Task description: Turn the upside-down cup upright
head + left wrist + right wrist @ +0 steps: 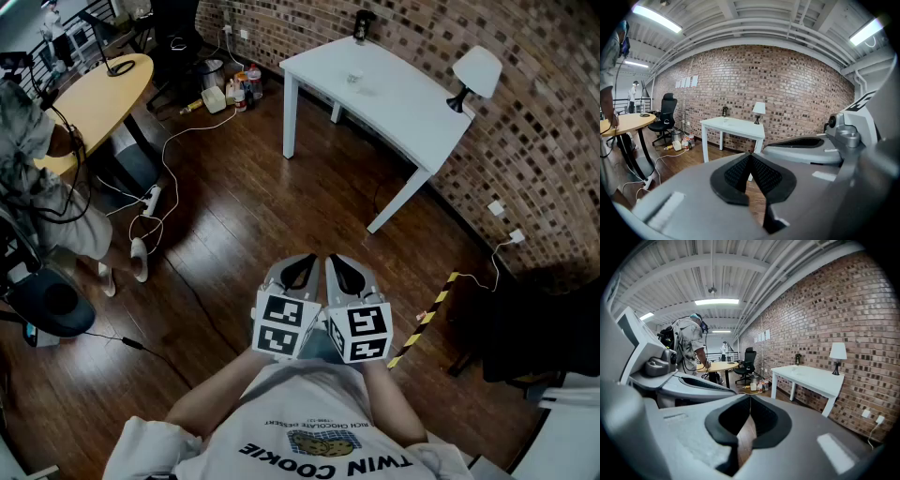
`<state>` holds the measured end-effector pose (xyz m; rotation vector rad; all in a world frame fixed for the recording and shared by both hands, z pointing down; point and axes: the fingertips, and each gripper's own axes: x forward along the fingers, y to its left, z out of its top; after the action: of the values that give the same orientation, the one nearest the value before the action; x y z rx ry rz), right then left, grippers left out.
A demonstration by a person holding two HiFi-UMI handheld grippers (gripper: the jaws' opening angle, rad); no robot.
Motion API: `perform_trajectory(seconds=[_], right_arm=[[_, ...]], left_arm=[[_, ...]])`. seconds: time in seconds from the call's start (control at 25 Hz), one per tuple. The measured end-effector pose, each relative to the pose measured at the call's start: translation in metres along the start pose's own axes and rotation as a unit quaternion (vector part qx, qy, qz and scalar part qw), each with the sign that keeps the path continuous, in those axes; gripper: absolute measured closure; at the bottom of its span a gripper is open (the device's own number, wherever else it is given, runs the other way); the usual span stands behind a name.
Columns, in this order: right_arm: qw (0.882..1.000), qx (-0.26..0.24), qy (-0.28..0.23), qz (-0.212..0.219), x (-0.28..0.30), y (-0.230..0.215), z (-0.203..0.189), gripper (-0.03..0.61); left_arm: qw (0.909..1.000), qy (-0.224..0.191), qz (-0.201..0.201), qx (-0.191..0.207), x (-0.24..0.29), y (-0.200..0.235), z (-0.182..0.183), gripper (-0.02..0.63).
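Observation:
A small clear cup (354, 78) stands on the white table (394, 103) far ahead by the brick wall; it is too small to tell which way up it is. I hold both grippers side by side close to my chest, well short of the table. The left gripper (300, 271) is shut with nothing between its pads, and so is the right gripper (346, 274). In the left gripper view the left gripper (750, 156) has its black pads touching, with the table (736, 126) beyond. The right gripper view shows the right gripper (750, 399) shut and the table (813, 376) at the right.
A white lamp (473, 75) and a dark bottle (362, 25) stand on the table. A round yellow table (94, 98), an office chair, cables and a power strip (150, 199) lie at the left, where a person (28, 178) stands. Bottles (239, 91) sit on the wooden floor.

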<state>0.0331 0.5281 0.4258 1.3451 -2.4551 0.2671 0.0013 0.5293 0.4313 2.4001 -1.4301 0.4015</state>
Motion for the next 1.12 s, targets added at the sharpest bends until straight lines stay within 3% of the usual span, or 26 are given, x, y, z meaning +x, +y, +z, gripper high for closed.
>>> perform_trajectory(seconds=[0.48,0.84,1.12], right_arm=[[1.0,0.014,0.003,0.003,0.087,-0.077,0.003,0.574],[0.999,0.022,0.013,0.021,0.168,-0.172,0.036,0.574],[0.999,0.021,0.006,0.036,0.212,-0.221,0.061,0.574]], left_arm=[[0.9998,0.017,-0.005,0.006,0.107,0.036,0.02,0.607],[0.9993,0.036,0.011,0.007,0.223,0.063,0.075,0.607],[0.999,0.032,0.029,0.014,0.282,0.081,0.113,0.607]])
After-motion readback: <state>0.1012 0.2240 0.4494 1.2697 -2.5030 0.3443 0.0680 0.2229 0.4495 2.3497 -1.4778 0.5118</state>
